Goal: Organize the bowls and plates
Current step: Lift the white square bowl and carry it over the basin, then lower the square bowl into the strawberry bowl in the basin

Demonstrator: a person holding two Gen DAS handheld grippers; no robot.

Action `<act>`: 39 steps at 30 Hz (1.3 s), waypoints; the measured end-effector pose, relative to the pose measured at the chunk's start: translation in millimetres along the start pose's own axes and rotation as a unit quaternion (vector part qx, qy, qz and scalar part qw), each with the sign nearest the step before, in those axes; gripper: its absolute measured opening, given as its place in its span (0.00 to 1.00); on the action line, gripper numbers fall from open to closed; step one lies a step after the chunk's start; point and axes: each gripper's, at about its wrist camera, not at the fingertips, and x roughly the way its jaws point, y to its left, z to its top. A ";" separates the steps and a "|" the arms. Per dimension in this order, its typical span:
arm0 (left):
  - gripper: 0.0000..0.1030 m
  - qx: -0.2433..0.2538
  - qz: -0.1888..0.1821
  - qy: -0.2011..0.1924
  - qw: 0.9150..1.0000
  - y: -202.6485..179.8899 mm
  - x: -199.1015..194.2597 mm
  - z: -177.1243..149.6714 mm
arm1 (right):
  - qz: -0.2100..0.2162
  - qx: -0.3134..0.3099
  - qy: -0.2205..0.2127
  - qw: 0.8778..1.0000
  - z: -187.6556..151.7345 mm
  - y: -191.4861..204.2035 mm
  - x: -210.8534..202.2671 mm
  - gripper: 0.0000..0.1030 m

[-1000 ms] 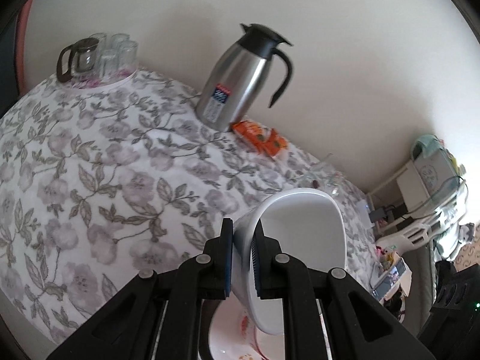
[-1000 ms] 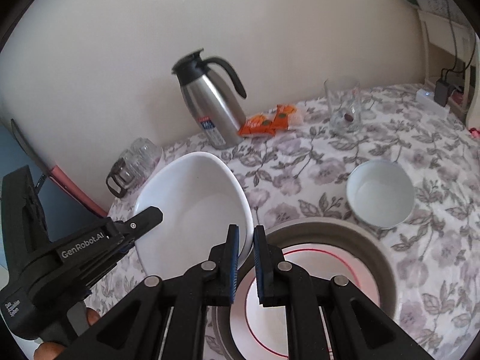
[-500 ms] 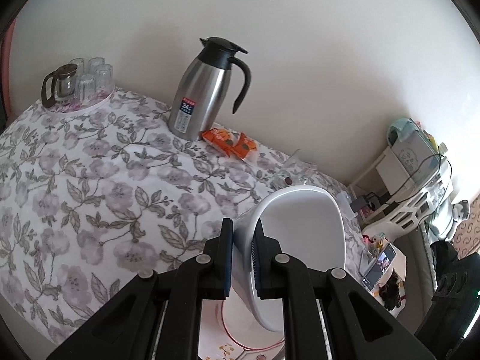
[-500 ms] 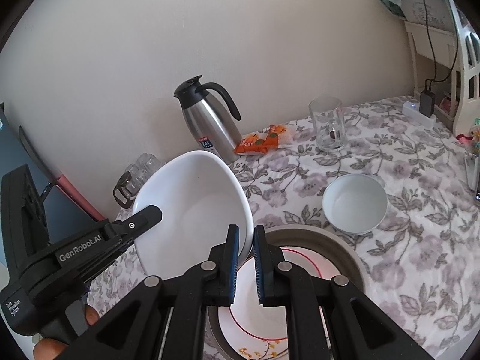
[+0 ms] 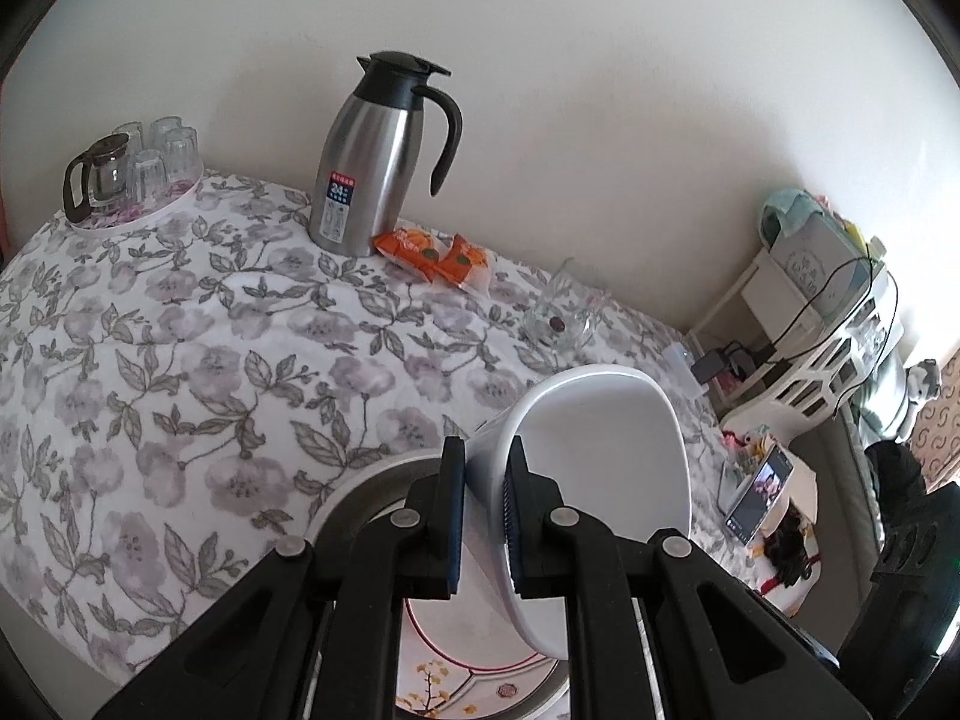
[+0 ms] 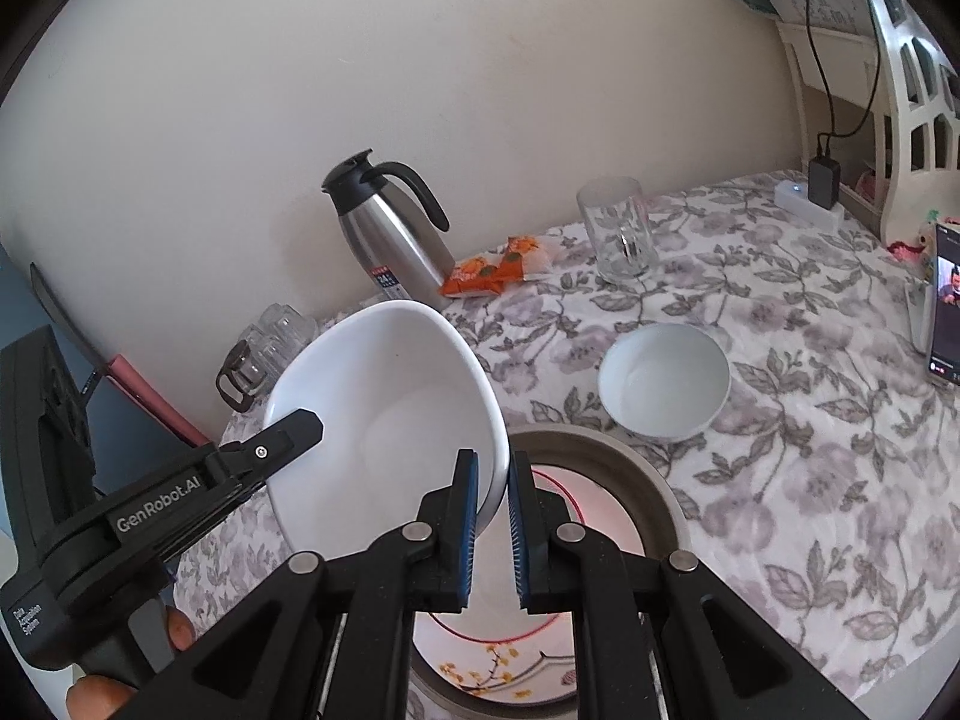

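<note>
We are gripping one large white bowl (image 5: 600, 480) by its rim with our left gripper (image 5: 485, 516), the two pads pinching the wall between them, so the bowl is hanging tilted on its side above the plates. In the right wrist view that same bowl (image 6: 384, 414) is sitting at the left, and our right gripper (image 6: 493, 531) is resting with its jaws at a narrow gap; the bowl's right rim is running into that gap, but we cannot tell whether the pads are touching it. Below the bowl we are counting two plates: a grey-rimmed plate (image 6: 648, 492) and, stacked inside it, a floral plate (image 6: 498, 672) with a red ring. One small white bowl (image 6: 665, 383) is standing upright on the flowered surface (image 6: 810, 480), just beyond the plates to the right. Further off, one steel thermos jug (image 5: 375, 162) is standing by the wall with one orange snack packet (image 5: 438, 255) just beside it, one clear glass (image 6: 618, 228) to the right, and a tray of glasses (image 5: 132, 168) at the far left.
</note>
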 end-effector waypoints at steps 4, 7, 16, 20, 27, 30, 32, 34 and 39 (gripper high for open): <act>0.11 -0.001 0.000 0.017 1.000 -0.1 7.0 -6.4 | -0.003 0.004 0.010 1.000 -3.3 -6.8 1.4 0.11; 0.11 0.004 0.003 0.026 1.000 -1.8 10.1 -12.6 | -0.006 0.006 0.013 1.000 -5.2 -11.0 0.8 0.11; 0.11 0.006 0.015 0.052 0.998 0.1 21.4 -26.1 | -0.015 0.004 0.032 0.999 -11.7 -17.7 6.9 0.11; 0.11 0.004 0.021 0.060 0.998 2.5 24.8 -29.8 | -0.017 0.004 0.046 0.999 -14.4 -18.5 12.3 0.11; 0.11 -0.002 0.028 0.079 0.996 8.1 34.1 -34.0 | -0.025 -0.001 0.063 0.998 -18.3 -18.7 20.4 0.13; 0.11 -0.004 0.031 0.083 0.996 9.3 35.4 -34.2 | -0.029 -0.002 0.076 0.997 -21.0 -19.2 26.0 0.13; 0.11 -0.004 0.034 0.084 0.996 9.9 36.5 -34.1 | -0.029 -0.002 0.082 0.996 -22.7 -19.3 28.8 0.13; 0.11 -0.006 0.036 0.088 0.995 11.3 38.6 -34.6 | -0.029 -0.002 0.084 0.996 -23.4 -19.4 30.1 0.13; 0.11 -0.009 0.039 0.098 0.994 13.5 42.4 -36.0 | -0.032 -0.001 0.093 0.995 -24.9 -20.1 34.1 0.13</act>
